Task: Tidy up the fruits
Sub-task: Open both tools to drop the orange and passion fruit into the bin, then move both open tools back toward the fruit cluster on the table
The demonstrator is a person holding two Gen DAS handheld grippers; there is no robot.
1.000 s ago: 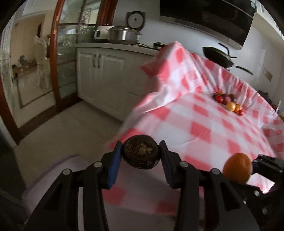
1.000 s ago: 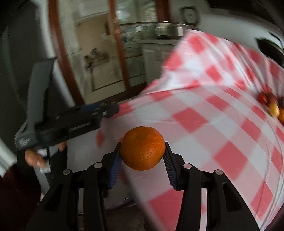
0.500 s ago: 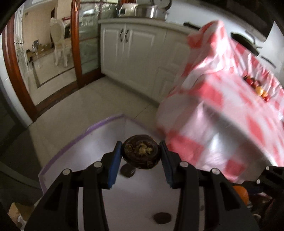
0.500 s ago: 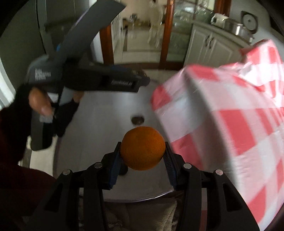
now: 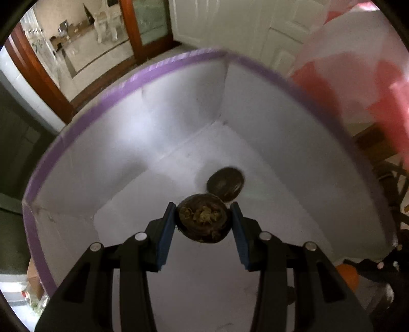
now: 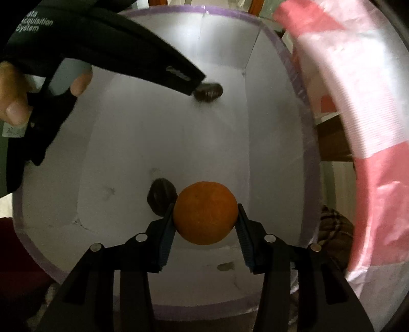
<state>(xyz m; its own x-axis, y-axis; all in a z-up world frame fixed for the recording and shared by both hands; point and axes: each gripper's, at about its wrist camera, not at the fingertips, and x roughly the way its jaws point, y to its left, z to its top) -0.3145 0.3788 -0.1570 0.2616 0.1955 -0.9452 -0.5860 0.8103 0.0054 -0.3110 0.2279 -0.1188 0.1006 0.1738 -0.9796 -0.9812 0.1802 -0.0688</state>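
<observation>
My left gripper (image 5: 203,219) is shut on a dark brown mangosteen (image 5: 203,221) and holds it inside a white box with a purple rim (image 5: 179,57). A second dark mangosteen (image 5: 225,182) lies on the box floor just beyond it. My right gripper (image 6: 205,213) is shut on an orange (image 6: 205,213) and holds it over the same box (image 6: 179,9). In the right wrist view, a dark fruit (image 6: 161,196) lies on the floor left of the orange. The left gripper's body (image 6: 107,51) reaches in from the upper left, with a dark fruit (image 6: 208,92) at its tip.
The red and white checked tablecloth (image 6: 358,102) hangs down at the right of the box. Tiled floor, a wood-framed glass door (image 5: 143,30) and white cabinets (image 5: 230,23) lie beyond the box. The orange shows at the lower right of the left wrist view (image 5: 347,277).
Both grippers have swung away from the table top and down into the white box, each still gripping its fruit. The box now fills both views.
</observation>
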